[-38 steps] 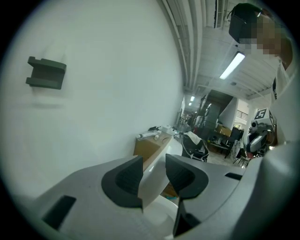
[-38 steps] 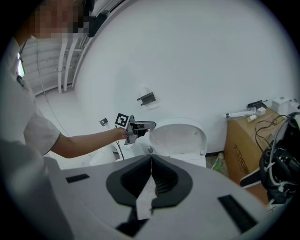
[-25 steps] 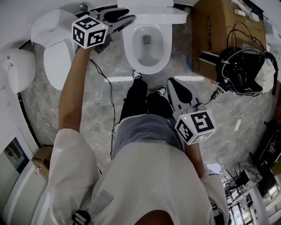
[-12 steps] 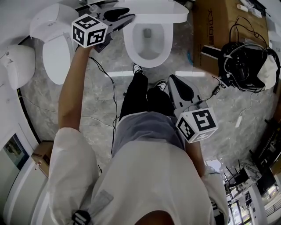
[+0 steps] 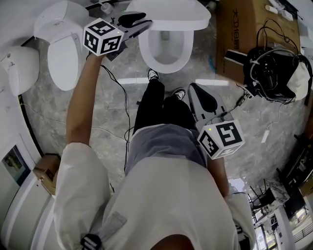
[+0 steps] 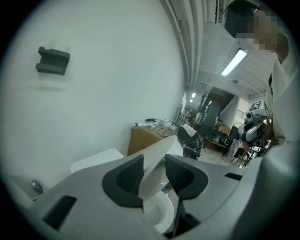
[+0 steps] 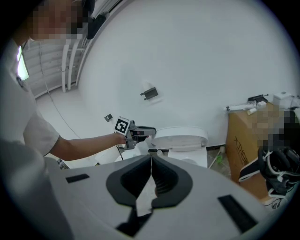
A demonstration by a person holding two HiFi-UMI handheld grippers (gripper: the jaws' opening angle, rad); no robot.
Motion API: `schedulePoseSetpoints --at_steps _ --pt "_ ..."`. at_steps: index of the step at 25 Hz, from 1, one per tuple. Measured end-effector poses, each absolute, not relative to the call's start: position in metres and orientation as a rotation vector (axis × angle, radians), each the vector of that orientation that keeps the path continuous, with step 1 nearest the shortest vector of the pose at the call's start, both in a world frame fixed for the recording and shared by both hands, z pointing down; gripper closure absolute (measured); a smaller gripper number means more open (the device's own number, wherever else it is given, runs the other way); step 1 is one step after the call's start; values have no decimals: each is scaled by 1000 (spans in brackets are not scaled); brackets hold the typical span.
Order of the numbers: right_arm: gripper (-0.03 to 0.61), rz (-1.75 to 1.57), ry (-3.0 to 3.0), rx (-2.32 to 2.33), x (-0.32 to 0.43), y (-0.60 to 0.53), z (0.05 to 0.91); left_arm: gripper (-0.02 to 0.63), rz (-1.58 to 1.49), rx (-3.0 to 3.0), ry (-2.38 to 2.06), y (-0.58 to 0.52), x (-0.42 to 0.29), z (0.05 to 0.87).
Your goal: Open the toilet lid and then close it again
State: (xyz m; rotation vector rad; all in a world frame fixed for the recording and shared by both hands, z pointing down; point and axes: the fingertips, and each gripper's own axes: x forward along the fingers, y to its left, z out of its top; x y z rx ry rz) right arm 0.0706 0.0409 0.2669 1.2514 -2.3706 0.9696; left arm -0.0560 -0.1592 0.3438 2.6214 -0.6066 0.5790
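Observation:
The white toilet lid (image 5: 168,12) hangs half lowered over the open bowl (image 5: 165,46) at the top of the head view. My left gripper (image 5: 142,22) is shut on the lid's left edge. In the left gripper view the lid's rim (image 6: 159,152) sits between the two dark pads of the left gripper (image 6: 153,161), with the bowl (image 6: 161,213) below. My right gripper (image 5: 195,90) hangs low at the person's right side, shut and holding nothing. The right gripper view shows its jaws (image 7: 151,164) together, and beyond them the tilted lid (image 7: 180,136) and the left gripper (image 7: 140,132).
A second white toilet (image 5: 63,49) and another white fixture (image 5: 19,68) stand to the left. A cardboard box (image 5: 239,34) and a black bag with cables (image 5: 271,73) lie to the right. The person's legs (image 5: 156,107) stand before the bowl. A cable runs across the floor.
The lid has tipped from upright forward and down over the back of the bowl, with the left gripper moving along on its edge. The right gripper has stayed put.

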Motion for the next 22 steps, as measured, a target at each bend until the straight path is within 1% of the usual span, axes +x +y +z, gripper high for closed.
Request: schedulePoseSetpoints --at_steps 22 --pt "568 1047 -2346 1193 85 66 293 472 584 2617 -691 -123 -54 370"
